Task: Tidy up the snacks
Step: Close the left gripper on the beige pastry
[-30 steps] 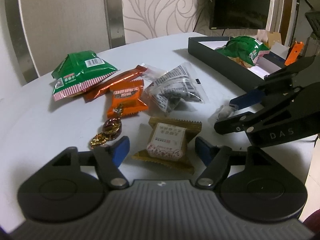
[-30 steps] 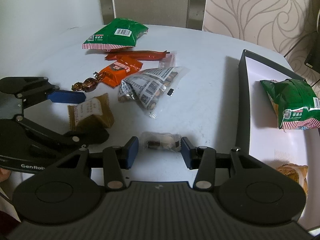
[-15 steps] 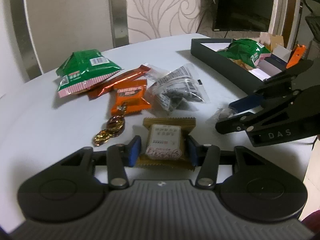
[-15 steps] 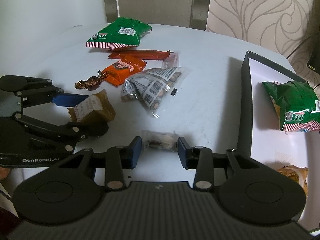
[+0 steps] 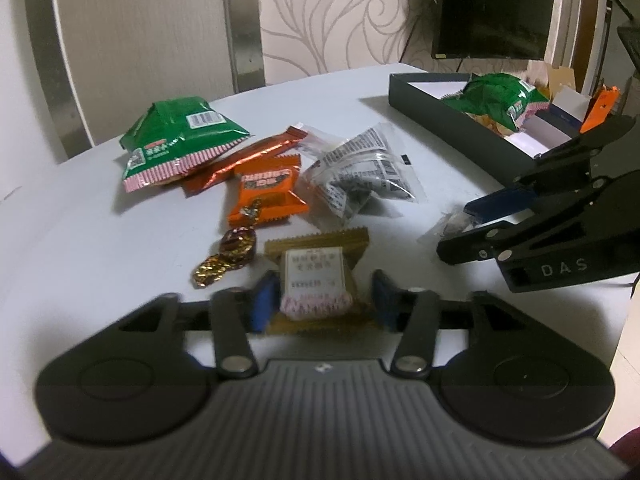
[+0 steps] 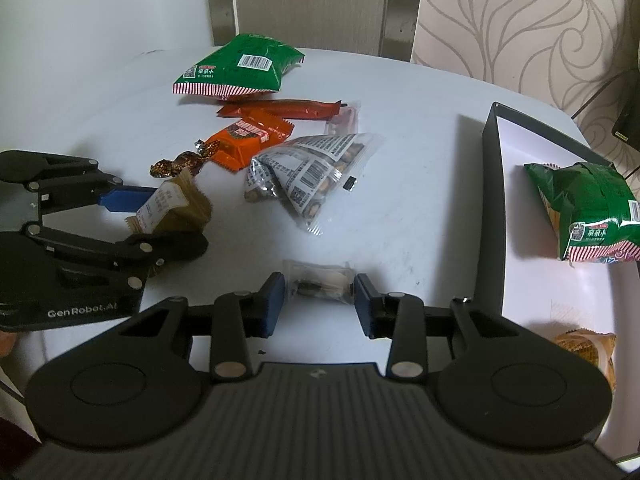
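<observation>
A brown-gold packet with a white label (image 5: pixel 316 276) sits between the fingers of my left gripper (image 5: pixel 324 306). Its jaws are opening, with the pads still against the wrapper's sides. From the right wrist view the same packet (image 6: pixel 172 204) is tilted up in the left gripper (image 6: pixel 176 220). My right gripper (image 6: pixel 319 300) is shut on a small clear packet (image 6: pixel 320 286) resting on the white table (image 5: pixel 80 240). A dark tray (image 6: pixel 490 200) at the right holds a green bag (image 6: pixel 588 208).
Loose snacks lie mid-table: a green bag (image 5: pixel 180 140), a red-brown stick (image 5: pixel 248 156), an orange packet (image 5: pixel 268 192), a clear barcode-printed bag (image 5: pixel 360 172) and a foil candy (image 5: pixel 232 252). A chair back and wall stand behind the table.
The left jaws closed in from wide onto the brown packet, which now tilts up. The right jaws narrowed onto the small clear packet. Neither hand shifted.
</observation>
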`<move>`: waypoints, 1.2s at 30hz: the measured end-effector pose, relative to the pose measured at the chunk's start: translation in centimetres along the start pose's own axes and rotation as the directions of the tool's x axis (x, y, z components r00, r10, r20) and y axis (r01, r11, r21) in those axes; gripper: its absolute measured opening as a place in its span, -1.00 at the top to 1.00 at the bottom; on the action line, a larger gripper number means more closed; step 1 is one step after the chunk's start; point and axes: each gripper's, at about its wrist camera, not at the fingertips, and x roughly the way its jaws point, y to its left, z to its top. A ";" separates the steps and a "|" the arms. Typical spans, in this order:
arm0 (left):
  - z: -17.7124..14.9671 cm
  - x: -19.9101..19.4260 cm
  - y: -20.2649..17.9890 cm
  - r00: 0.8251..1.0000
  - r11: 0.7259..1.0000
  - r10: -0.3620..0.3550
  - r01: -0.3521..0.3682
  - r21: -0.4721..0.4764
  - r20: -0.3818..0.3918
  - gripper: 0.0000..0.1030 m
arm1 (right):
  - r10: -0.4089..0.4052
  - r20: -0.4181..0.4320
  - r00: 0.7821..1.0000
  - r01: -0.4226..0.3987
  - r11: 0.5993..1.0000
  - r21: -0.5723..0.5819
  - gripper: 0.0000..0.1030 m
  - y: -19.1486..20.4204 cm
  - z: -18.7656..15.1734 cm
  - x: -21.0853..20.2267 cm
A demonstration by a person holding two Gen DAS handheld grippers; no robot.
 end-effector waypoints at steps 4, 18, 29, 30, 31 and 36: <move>-0.2 0.1 0.0 1.000 1.000 0.010 -0.010 -0.009 0.002 -0.42 | 0.000 -0.001 1.000 0.000 1.000 0.002 0.15 -0.1 0.0 0.0; -0.2 0.2 -0.1 1.000 0.999 0.030 -0.029 -0.019 0.010 -0.47 | 0.006 -0.001 1.000 -0.006 1.000 -0.008 0.15 -0.1 -0.1 -0.1; 0.1 0.0 -0.1 1.000 1.000 0.011 -0.011 -0.008 0.017 0.09 | 0.013 -0.006 1.000 -0.013 1.000 -0.007 0.20 -0.2 0.0 -0.2; 0.1 0.0 -0.1 1.000 1.000 0.010 -0.010 -0.011 0.016 0.10 | 0.012 -0.006 1.000 -0.012 1.000 -0.006 0.21 -0.2 0.0 -0.2; 0.1 0.0 0.0 1.000 1.000 0.010 -0.010 -0.014 0.014 0.12 | 0.012 -0.007 1.000 -0.012 1.000 -0.005 0.22 -0.2 0.0 -0.2; 0.2 -0.3 0.3 1.000 0.999 0.015 -0.014 -0.037 0.010 0.20 | 0.018 -0.008 1.000 -0.018 1.000 0.015 0.25 -0.4 -0.1 -0.3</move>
